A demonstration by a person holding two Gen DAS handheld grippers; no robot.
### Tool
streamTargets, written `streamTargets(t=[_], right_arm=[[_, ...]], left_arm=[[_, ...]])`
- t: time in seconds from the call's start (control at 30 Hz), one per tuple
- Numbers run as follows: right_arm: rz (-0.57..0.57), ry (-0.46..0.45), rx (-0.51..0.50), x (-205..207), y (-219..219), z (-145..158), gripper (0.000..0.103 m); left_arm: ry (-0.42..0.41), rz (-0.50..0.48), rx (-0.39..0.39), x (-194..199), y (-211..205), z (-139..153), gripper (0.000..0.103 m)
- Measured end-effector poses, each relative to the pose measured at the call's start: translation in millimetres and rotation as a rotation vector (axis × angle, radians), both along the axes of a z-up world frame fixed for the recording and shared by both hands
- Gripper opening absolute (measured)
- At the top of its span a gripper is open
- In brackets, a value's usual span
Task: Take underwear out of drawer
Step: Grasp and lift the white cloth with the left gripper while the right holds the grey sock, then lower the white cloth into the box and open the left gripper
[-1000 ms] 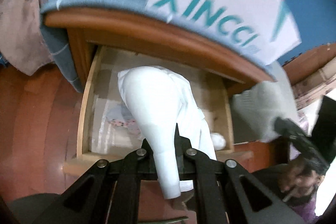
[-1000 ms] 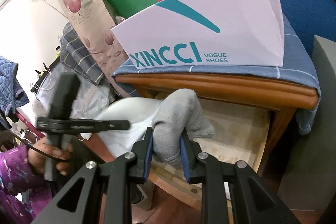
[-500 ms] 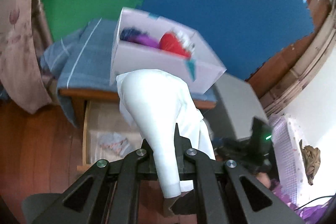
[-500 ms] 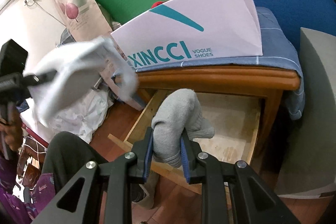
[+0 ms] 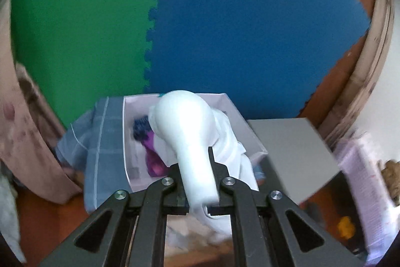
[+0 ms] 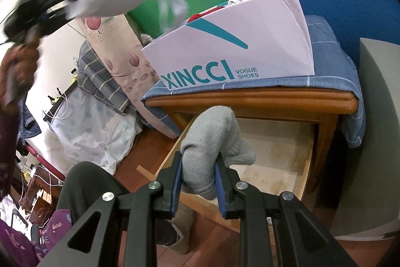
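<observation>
2 grippers clamped on cloth, left gripper (image 5: 197,182) pinching white underwear (image 5: 190,126) high over shoe box (image 5: 235,111), right gripper (image 6: 198,182) squeezing grey garment (image 6: 212,142) above drawer (image 6: 275,157); thin pinch risks slipping.

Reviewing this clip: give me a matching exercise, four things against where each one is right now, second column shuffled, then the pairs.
Things:
1. white garment
2. grey sock
3. shoe box
4. drawer

Places:
A. pulled open under the cabinet top
B. clamped in the left gripper, raised in front of the box
C. on the blue cloth
D. clamped in the right gripper, over the drawer

Pairs: 1-B, 2-D, 3-C, 4-A
</observation>
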State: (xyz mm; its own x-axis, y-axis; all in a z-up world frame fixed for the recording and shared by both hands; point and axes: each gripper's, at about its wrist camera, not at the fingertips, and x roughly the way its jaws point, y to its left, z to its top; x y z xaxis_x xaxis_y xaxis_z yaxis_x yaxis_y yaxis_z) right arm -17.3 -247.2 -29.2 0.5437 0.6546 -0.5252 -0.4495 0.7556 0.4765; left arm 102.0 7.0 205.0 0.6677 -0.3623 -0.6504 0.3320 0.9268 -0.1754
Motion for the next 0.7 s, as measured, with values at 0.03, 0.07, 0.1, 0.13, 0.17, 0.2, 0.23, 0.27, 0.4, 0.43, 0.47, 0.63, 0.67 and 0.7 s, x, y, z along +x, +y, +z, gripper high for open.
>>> streamTargets(t=[0.03,0.07,0.1,0.13,0.17,0.2,0.23,0.27,0.4,0.43,0.47,0.63,0.67,0.7], right_arm=[[0.001,-0.002,0.002,-0.2,-0.5,0.5,0.023],[0.002,-0.003,0.005,-0.6,-1.6,1.0,0.023],[0.000,-0.002,0.007,-0.5,-2.8,1.0,0.023],[-0.002,-0.001,0.010,-0.6,-3.6,0.9,0.023],[-0.003,0.001,0.014,-0.1,-4.9,0.6,0.023],[-0.004,0.004,0.018,0.3,-6.1,0.3,0.023],[-0.006,0.005,0.020,0.2,-7.5,0.2,0.023],[-0.006,0.009,0.023,0.7,-8.3,-0.1,0.023],[-0.004,0.017,0.027,3.1,-8.4,-1.6,0.023],[-0.003,0.019,0.030,3.5,-8.4,-1.8,0.023],[-0.001,0.020,0.031,4.0,-8.1,-2.0,0.023],[0.009,0.018,0.026,4.3,-4.2,-2.1,0.023],[0.012,0.017,0.025,4.1,-3.2,-2.1,0.023],[0.014,0.016,0.023,3.7,-2.4,-2.0,0.023]], left_arm=[[0.003,0.001,0.014,9.8,-4.0,-4.2,0.007],[0.002,0.010,0.041,24.9,-8.3,-10.5,0.007],[0.002,0.013,0.059,35.2,-11.1,-16.0,0.007],[0.006,0.014,0.067,44.4,-13.1,-21.8,0.007],[0.008,0.020,0.075,54.1,-14.1,-28.1,0.007],[0.007,0.028,0.091,65.1,-15.5,-35.5,0.007],[0.008,0.032,0.104,72.6,-16.6,-41.2,0.007],[0.011,0.035,0.115,78.6,-17.7,-48.3,0.007],[0.023,0.062,0.162,97.2,-17.3,-74.1,0.011],[0.023,0.071,0.173,99.6,-16.4,-78.2,0.013],[0.029,0.072,0.177,101.1,-15.3,-82.1,0.019],[0.042,0.086,0.241,103.6,-14.3,-102.8,0.051],[0.040,0.093,0.250,102.7,-14.5,-104.6,0.058],[0.038,0.102,0.258,103.3,-14.8,-105.5,0.075]])
